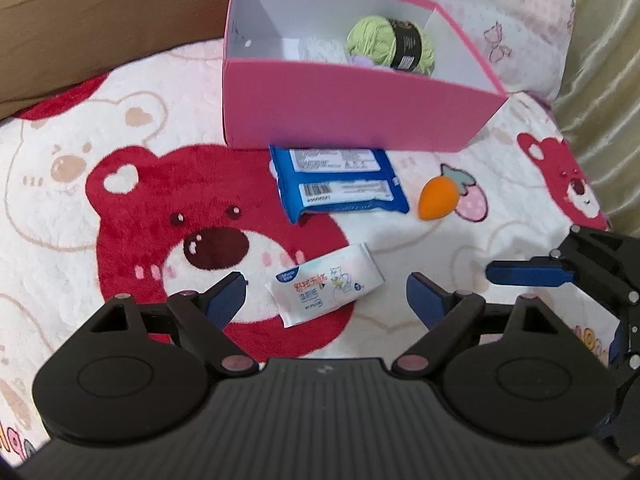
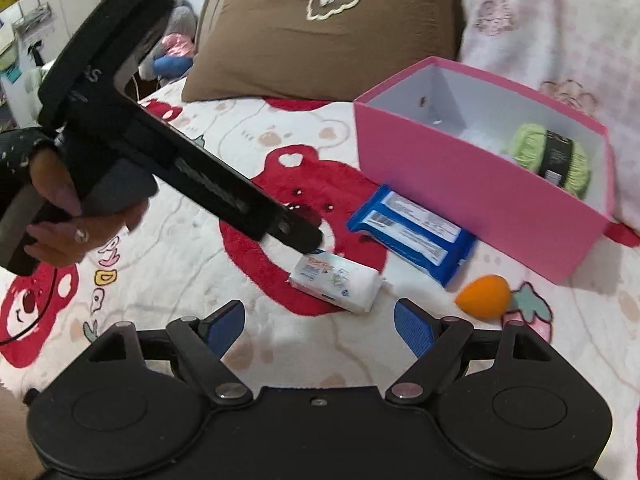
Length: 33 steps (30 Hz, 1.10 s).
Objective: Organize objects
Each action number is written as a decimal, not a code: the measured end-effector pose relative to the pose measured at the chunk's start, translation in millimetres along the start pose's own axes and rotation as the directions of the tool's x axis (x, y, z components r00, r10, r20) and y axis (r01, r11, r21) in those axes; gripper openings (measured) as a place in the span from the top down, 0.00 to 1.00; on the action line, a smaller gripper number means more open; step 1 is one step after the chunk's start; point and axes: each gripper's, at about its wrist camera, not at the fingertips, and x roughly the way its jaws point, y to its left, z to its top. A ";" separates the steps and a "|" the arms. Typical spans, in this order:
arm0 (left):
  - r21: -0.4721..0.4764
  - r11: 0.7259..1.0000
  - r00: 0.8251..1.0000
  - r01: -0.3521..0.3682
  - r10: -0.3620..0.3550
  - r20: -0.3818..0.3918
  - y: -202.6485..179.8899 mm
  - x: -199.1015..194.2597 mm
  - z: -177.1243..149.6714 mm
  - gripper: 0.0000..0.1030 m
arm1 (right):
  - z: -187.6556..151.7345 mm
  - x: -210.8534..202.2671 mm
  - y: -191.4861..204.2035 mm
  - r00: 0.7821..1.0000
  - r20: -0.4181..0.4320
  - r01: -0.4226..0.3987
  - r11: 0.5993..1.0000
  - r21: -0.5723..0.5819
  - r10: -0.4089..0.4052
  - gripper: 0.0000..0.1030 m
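Now the wipes (image 1: 326, 289) lie slantwise just ahead of the empty, wide-open left gripper (image 1: 326, 304); the right gripper (image 2: 320, 330), also open and empty, is a bit farther.

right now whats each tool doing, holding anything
left tool: open, empty, above the white wipes pack
right tool: open, empty

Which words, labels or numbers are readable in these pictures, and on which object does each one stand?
None reads clearly.
White wipes pack: red and blue print, blurred.
Blue pack: barcode and white labels, too small.
Yarn band: illegible.
Blanket: coloured letters, partly hidden.
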 end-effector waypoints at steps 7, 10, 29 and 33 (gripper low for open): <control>-0.061 0.998 1.000 -0.027 0.027 -0.003 16.1 22.7 -10.5 0.16 | 1.1 35.3 8.1 1.000 -0.011 0.001 1.000 -0.026 -0.001 0.17; -0.060 0.997 0.998 -0.051 0.052 0.028 19.9 26.0 -13.8 0.16 | -3.7 51.6 6.1 0.999 -0.008 0.032 0.999 0.003 -0.031 0.17; -0.160 0.987 0.997 -0.029 0.041 0.071 17.9 56.9 -32.9 0.56 | -25.2 97.1 -12.8 0.999 0.028 0.042 0.996 0.077 -0.044 0.17; -0.171 0.985 0.996 -0.019 0.034 0.082 17.0 57.2 -35.4 0.60 | -26.4 103.2 -16.7 0.999 0.017 0.028 0.994 0.107 -0.030 0.17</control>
